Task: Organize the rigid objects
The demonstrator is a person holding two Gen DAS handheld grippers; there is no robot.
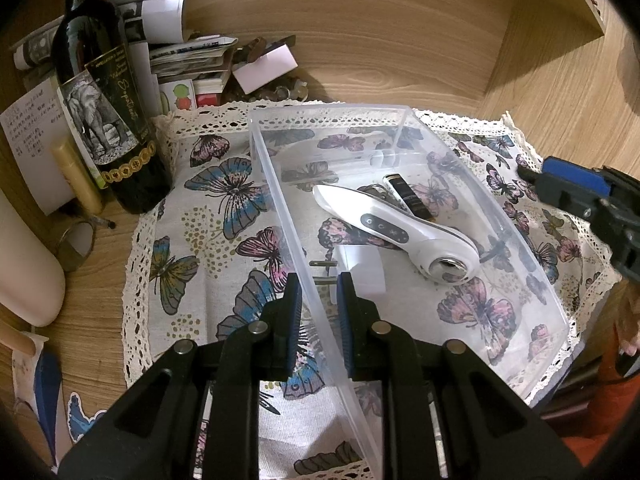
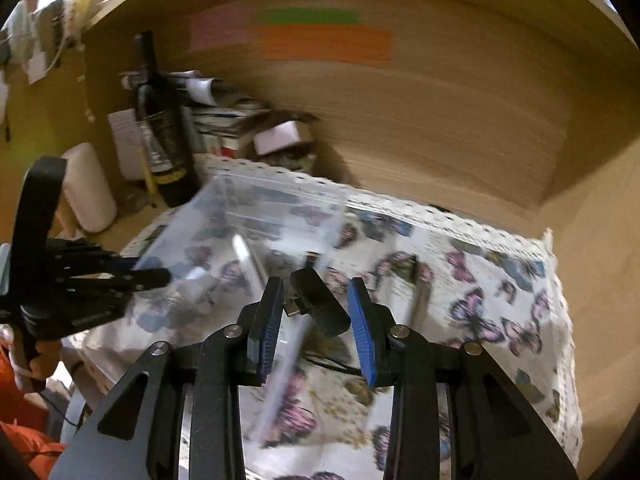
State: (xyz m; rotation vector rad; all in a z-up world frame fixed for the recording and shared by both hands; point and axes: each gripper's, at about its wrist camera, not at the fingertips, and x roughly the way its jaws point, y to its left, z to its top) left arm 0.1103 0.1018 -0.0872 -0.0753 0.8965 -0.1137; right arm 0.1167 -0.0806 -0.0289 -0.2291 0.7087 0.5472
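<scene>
- The left gripper point(image 1: 318, 280) has its blue-padded black fingers pinching the near long wall of the clear rectangular plastic storage box point(image 1: 280, 184), one finger outside the wall and one inside.
- Just beyond that grip, inside the box, lies a small white plug adapter point(image 1: 360, 264) with two metal prongs pointing toward the wall.
- Further in lies a white handheld device with a row of buttons and a shiny metal head point(image 1: 400, 228), set diagonally across the box floor, its metal head toward the near right.
- A short black stick with a white cap point(image 1: 408, 196) lies against the far side of the white device, touching it.
- The right gripper point(image 2: 316, 300) holds a small black dongle-like object with a metal connector point(image 2: 316, 300) between its blue pads, which are pressed in on it; this view is blurred.
- In the left wrist view the right gripper point(image 1: 532, 176) sits just beyond the box's right wall.
- The box stands on a butterfly-print cloth with lace edging point(image 1: 192, 208) spread on a wooden desk surface point(image 1: 400, 60).
- Left of the cloth stands a dark wine bottle with an elephant label point(image 1: 104, 112), with stacked papers and booklets point(image 1: 188, 56) behind it.
</scene>
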